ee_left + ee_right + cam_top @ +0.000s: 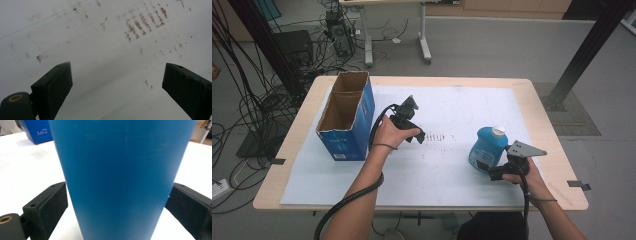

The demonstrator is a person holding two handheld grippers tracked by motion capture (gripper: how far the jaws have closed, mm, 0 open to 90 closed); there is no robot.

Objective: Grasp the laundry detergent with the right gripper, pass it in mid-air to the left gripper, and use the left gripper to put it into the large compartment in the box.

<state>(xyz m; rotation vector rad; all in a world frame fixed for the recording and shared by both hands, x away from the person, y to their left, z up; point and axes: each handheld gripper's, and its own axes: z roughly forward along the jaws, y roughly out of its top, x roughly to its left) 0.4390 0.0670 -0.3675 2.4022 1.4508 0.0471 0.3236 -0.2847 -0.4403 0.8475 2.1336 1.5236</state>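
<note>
The right gripper (499,167) has its jaws around the blue bottle (487,148), which stands upright near the table's right edge; whether they press it cannot be told. Its smooth, rigid plastic looks slippery, so the broad lower body suits gripping. The left gripper (117,85) hangs wide open over the white mat (100,50).

Blue bottle (486,148) with white cap (498,131), blue box (347,120), black jaws

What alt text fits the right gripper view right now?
A blue bottle stands upright between the right claw, one black jaw at each side, on the white table sheet. A blue cardboard box sits at upper left.
</note>
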